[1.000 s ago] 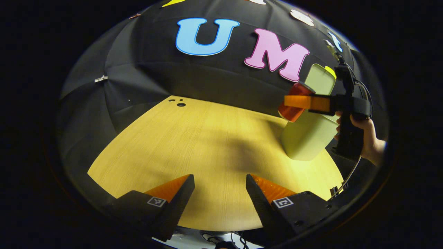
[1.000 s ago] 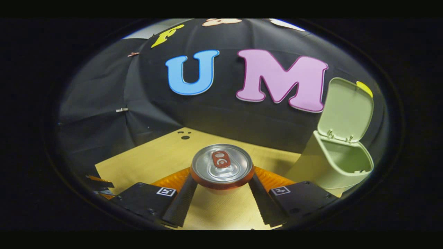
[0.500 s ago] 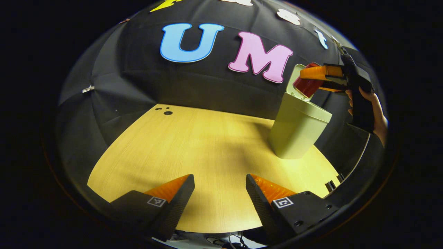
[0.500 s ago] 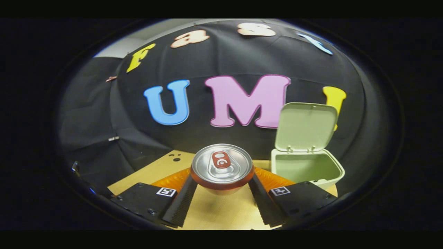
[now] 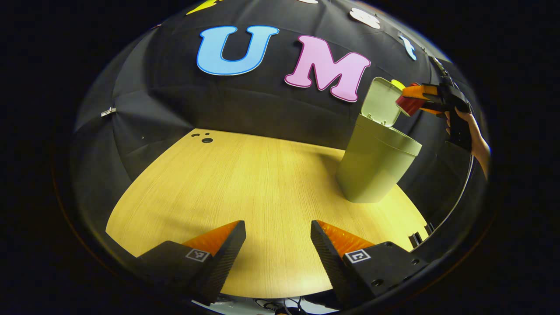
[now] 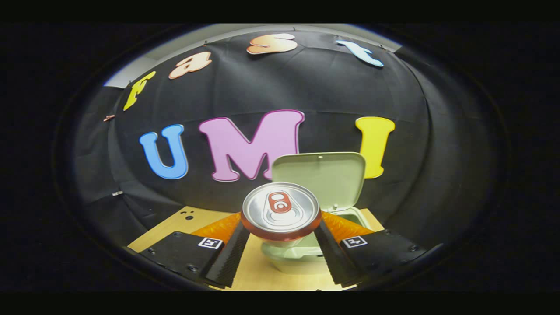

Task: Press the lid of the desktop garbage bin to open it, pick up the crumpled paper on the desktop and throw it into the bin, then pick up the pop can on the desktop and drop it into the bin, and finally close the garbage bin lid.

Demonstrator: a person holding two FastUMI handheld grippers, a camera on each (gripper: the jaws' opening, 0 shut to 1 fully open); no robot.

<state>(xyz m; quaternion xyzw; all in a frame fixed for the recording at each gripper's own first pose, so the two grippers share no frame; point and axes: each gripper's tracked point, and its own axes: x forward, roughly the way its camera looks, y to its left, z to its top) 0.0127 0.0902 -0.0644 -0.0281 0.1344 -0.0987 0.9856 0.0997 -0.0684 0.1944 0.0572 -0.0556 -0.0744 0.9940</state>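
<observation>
The pale green garbage bin [image 5: 376, 166] stands on the wooden table at the right, its lid [image 5: 381, 101] raised. My right gripper [image 6: 280, 238] is shut on the red pop can [image 6: 280, 211], whose silver top faces the camera. The can hangs above the open bin [image 6: 288, 256], with the raised lid [image 6: 326, 177] just behind it. In the left gripper view the can [image 5: 407, 105] is held high beside the lid by the right gripper [image 5: 422, 97] and a hand [image 5: 474, 140]. My left gripper [image 5: 278, 245] hovers open over the table's near edge. The bin's inside is hidden.
The wooden table [image 5: 245, 183] spreads out left of the bin, with small dark holes [image 5: 203, 139] near its far left corner. The black cloth wall stands close behind the bin. The table's right edge [image 5: 420, 227] lies just past the bin.
My right gripper has carried the can up and to the right, from beside the bin to above its opening. The left gripper has stayed open and nearly still.
</observation>
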